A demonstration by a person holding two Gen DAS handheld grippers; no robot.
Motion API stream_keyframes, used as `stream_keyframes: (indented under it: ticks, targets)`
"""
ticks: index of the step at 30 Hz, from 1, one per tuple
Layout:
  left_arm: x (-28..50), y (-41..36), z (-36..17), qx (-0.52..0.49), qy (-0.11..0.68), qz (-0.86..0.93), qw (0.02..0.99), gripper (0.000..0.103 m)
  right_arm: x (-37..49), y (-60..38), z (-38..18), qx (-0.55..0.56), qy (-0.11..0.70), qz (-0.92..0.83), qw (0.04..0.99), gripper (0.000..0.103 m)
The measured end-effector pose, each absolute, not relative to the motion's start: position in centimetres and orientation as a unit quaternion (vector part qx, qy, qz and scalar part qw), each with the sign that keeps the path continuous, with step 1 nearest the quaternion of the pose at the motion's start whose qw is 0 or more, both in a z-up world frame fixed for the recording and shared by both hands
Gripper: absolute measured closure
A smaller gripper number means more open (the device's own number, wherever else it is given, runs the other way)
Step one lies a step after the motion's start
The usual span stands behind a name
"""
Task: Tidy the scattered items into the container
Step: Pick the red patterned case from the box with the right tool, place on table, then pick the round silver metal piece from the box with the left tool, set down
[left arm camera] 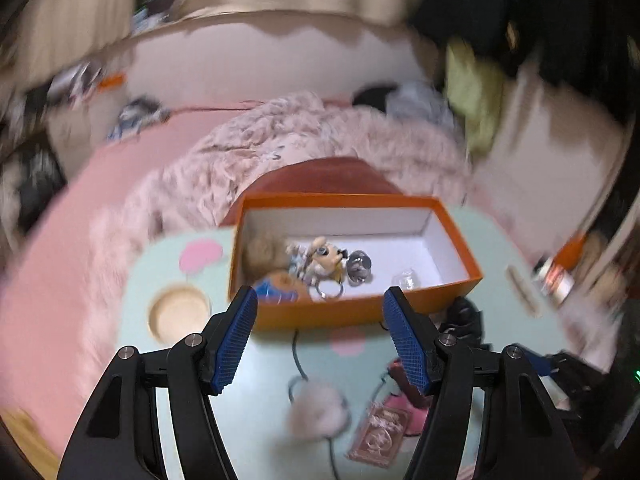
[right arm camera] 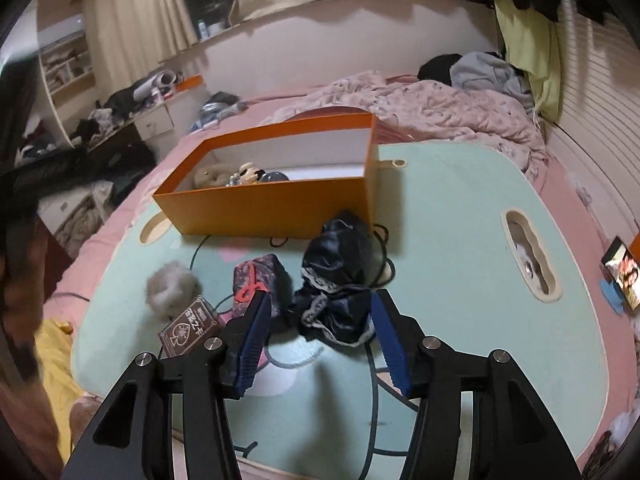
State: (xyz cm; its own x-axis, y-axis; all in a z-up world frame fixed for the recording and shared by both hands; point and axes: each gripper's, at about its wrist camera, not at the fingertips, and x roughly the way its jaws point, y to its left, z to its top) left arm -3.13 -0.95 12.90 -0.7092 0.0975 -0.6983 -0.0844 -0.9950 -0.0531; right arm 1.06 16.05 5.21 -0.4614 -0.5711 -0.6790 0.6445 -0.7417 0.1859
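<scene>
An orange box (left arm camera: 360, 312) (right arm camera: 272, 208) with white inside stands on a mint-green table (right arm camera: 460, 240). It holds a toy figure (left arm camera: 324, 258), a tan plush, a metal bell (left arm camera: 358, 266) and small trinkets. My left gripper (left arm camera: 320, 296) hovers open over the box's near wall, with nothing between its pads. In front of the box lie a grey pompom (right arm camera: 172, 288) (left arm camera: 318, 408), a brown card box (right arm camera: 192, 324), a patterned pouch (right arm camera: 260, 276) and a dark satin cloth with lace trim (right arm camera: 340, 272). My right gripper (right arm camera: 320, 298) is open, its fingertips on either side of the cloth's near end.
The table sits on a pink bed with a crumpled blanket (right arm camera: 440, 108) behind the box. A black cable (right arm camera: 376, 364) loops across the tabletop. The table has a round cup hole (left arm camera: 178, 314) and a long slot (right arm camera: 528, 256). A lit phone (right arm camera: 624, 276) leans at the right edge.
</scene>
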Motion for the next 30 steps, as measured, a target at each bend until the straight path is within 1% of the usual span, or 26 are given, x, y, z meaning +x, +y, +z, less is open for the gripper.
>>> stream_keyframes:
  ticks: [2, 3, 5, 7, 9, 14, 18, 24, 26, 30]
  targets:
    - [-6.3, 0.0, 12.9, -0.414, -0.012, 0.907, 0.077, 0.038, 0.8, 16.5, 5.0, 0.384, 0.039, -0.851, 0.358, 0.05]
    - [-7.9, 0.3, 12.4, -0.439, -0.021, 0.894, 0.084, 0.039, 0.7, 16.8, 4.9, 0.387, 0.036, -0.849, 0.358, 0.05]
    - [-11.1, 0.5, 11.0, -0.493, -0.043, 0.864, 0.095, 0.062, 0.6, 17.1, 4.7, 0.39, 0.031, -0.849, 0.356, 0.05]
    - [-13.2, 1.0, 9.5, -0.532, -0.057, 0.839, 0.094, 0.068, 0.6, 17.4, 4.6, 0.392, 0.026, -0.848, 0.356, 0.05]
    - [-14.7, 1.5, 8.2, -0.554, -0.048, 0.828, 0.078, 0.068, 0.6, 17.5, 4.6, 0.394, 0.022, -0.847, 0.357, 0.05]
    - [-16.2, 2.8, 6.4, -0.569, -0.021, 0.821, 0.048, 0.068, 0.4, 17.6, 4.4, 0.398, 0.017, -0.844, 0.359, 0.05]
    - [-17.1, 3.7, 5.9, -0.567, -0.01, 0.823, 0.038, 0.068, 0.3, 17.7, 4.3, 0.402, 0.014, -0.842, 0.359, 0.05]
    - [-18.4, 4.9, 3.4, -0.596, 0.022, 0.802, 0.027, 0.068, 0.2, 17.8, 4.3, 0.404, 0.012, -0.841, 0.359, 0.05]
    - [-18.3, 4.7, 3.4, -0.585, 0.017, 0.81, 0.024, 0.073, 0.1, 17.8, 4.3, 0.404, 0.012, -0.842, 0.358, 0.05]
    - [-18.1, 4.4, 3.8, -0.574, 0.014, 0.818, 0.032, 0.073, 0.0, 17.9, 4.1, 0.406, 0.011, -0.84, 0.359, 0.05]
